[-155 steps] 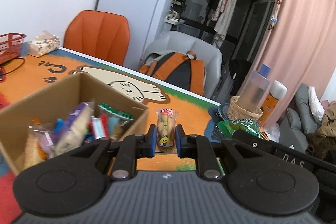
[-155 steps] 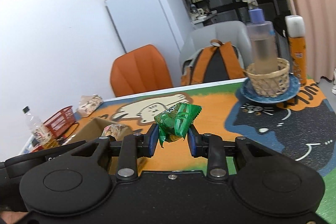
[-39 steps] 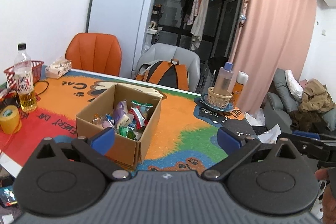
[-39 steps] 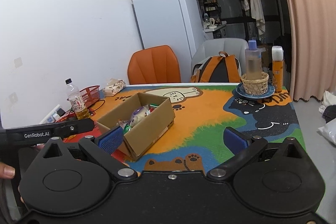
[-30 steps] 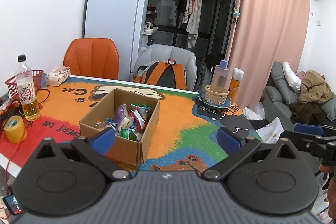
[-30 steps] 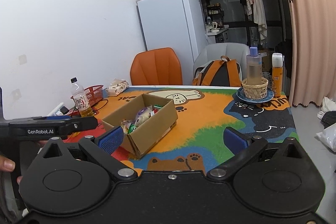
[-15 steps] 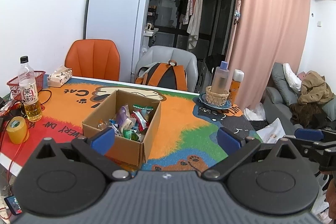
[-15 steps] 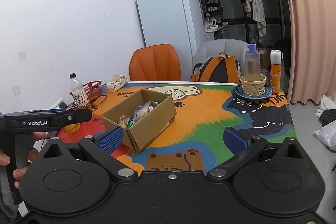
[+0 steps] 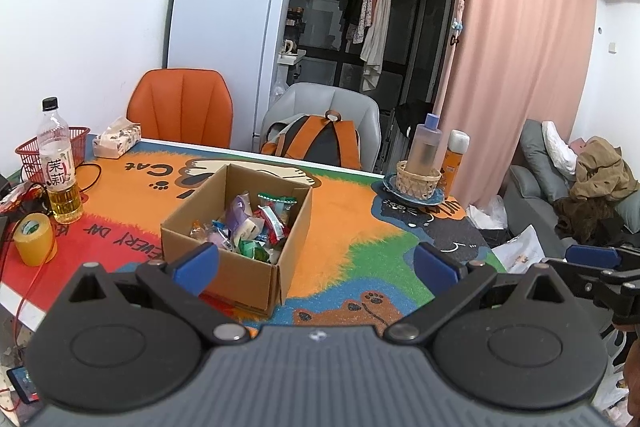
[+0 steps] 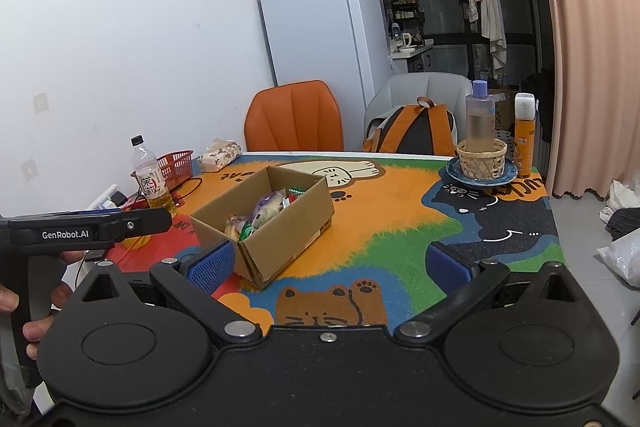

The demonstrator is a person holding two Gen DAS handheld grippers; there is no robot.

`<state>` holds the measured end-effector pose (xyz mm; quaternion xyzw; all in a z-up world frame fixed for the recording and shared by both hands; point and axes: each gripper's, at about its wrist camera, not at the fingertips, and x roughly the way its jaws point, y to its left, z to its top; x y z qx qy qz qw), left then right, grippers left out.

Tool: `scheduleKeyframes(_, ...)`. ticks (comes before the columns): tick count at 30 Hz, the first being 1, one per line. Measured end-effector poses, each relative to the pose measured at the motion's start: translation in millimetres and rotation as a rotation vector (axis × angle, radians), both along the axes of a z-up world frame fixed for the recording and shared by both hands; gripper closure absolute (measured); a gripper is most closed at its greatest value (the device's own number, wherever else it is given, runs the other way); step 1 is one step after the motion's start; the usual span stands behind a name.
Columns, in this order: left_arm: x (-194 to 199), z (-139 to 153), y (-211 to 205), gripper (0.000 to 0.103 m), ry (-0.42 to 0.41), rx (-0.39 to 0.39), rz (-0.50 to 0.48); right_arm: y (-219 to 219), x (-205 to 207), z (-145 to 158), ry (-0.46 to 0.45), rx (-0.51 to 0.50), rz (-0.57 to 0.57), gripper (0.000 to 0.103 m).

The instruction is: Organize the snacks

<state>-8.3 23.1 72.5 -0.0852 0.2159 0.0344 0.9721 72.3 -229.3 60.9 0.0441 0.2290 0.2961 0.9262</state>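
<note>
a: closest to both cameras, the left gripper (image 9: 316, 263) and the right gripper (image 10: 330, 263) hang short of the tabletop (image 9: 340, 223), jaws spread wide with nothing between the blue pads (image 10: 212, 265).

b: and the snacks?

a: just past the jaws, all heaped inside the cardboard box (image 9: 236, 227), which sits on the cat-print mat (image 10: 384, 223). no wrapper shows loose on the mat, so the sorting looks about done.

b: if one needed moving again, how would it handle?

a: my guess is light, soft and crinkly. the snack packets (image 9: 250, 223) are thin film, probably slippery, and the contents could crush. i'd pinch a sealed end or the flat middle, gently.

b: the box itself?

a: stiff walls, open top, light enough to slide if nudged. take it by a wall.

b: further back?

a: on the tabletop, a tea bottle (image 9: 60, 183) and red basket (image 9: 34, 151) on the left, a wicker cup on a blue plate (image 10: 482, 173) on the right, then two chairs and a fridge (image 9: 224, 47) behind.
</note>
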Motion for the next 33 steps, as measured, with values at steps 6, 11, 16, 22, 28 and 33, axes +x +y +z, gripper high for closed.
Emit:
scheduleKeyframes(6, -0.6, 0.2, 2.6, 0.000, -0.003, -0.002, 0.005, 0.9, -0.6, -0.9, -0.001, -0.005, 0.006, 0.000)
scheduleKeyframes(11, -1.2, 0.9, 3.1, 0.000, -0.003, -0.002, 0.005, 1.1, -1.4, -1.4, -0.004, -0.011, 0.005, 0.000)
scheduleKeyframes(16, -1.8, 0.6, 1.7, 0.000, 0.000, 0.001, -0.001, 1.5, -2.0, -1.8, -0.006, -0.012, 0.008, 0.000)
scheduleKeyframes(22, -1.2, -1.1, -0.3, 0.000, 0.006, 0.004, -0.010, 1.4, -1.7, -1.8, -0.005, -0.012, 0.006, 0.000)
scheduleKeyframes(28, -0.9, -2.6, -2.4, 0.000, 0.008, 0.001, -0.014, -0.8, -0.2, -2.8, -0.006, -0.017, -0.001, 0.000)
scheduleKeyframes(33, -1.6, -4.3, -3.9, 0.000, 0.010, 0.008, -0.022, -3.0, 0.5, -2.9, -0.006, -0.014, -0.008, 0.000)
